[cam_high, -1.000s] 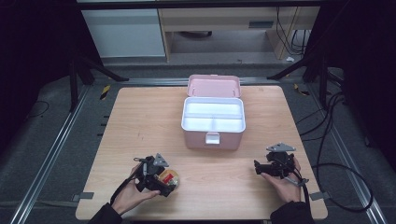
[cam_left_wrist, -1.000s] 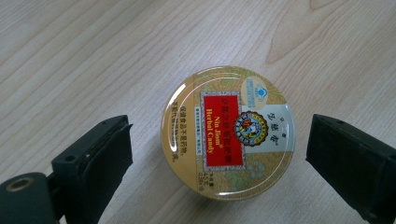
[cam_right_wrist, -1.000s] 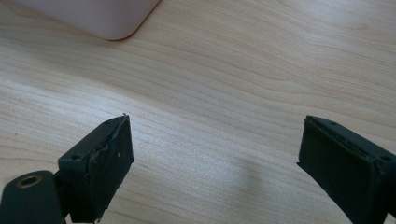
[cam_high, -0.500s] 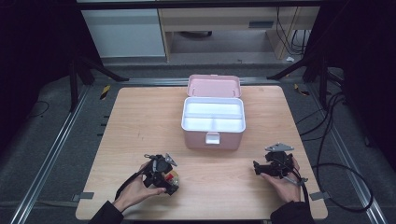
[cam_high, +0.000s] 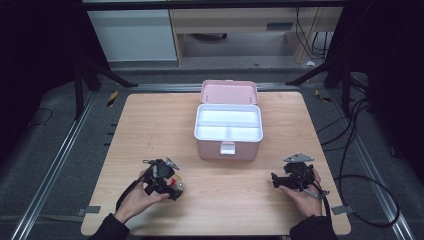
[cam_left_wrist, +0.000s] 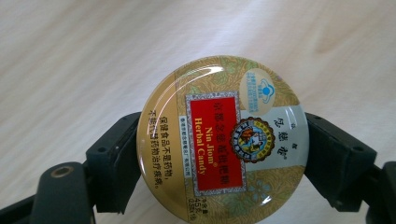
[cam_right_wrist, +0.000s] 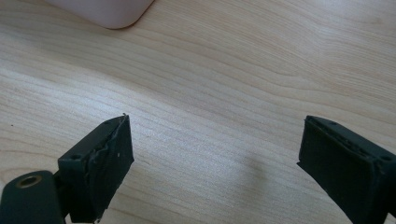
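Observation:
A round gold and red herbal candy tin (cam_left_wrist: 222, 140) sits between the jaws of my left gripper (cam_left_wrist: 222, 161), which press on its two sides; pale wood shows beneath it. From above, the left gripper (cam_high: 169, 184) is near the table's front left with the tin (cam_high: 176, 185) at its tip. My right gripper (cam_high: 276, 181) rests at the front right, its jaws apart. Between the spread jaws of the right gripper (cam_right_wrist: 215, 158) there is only bare wood.
An open pink box (cam_high: 228, 146) with a white divided tray stands at the middle of the wooden table (cam_high: 150, 125), lid tipped back. Its rounded corner (cam_right_wrist: 107, 11) shows at the top of the right gripper view. Dark floor, cables and metal rails surround the table.
The left hand has shifted slightly away from the table's front edge and turned a little, with the tin still in the gripper. The right gripper has hardly moved.

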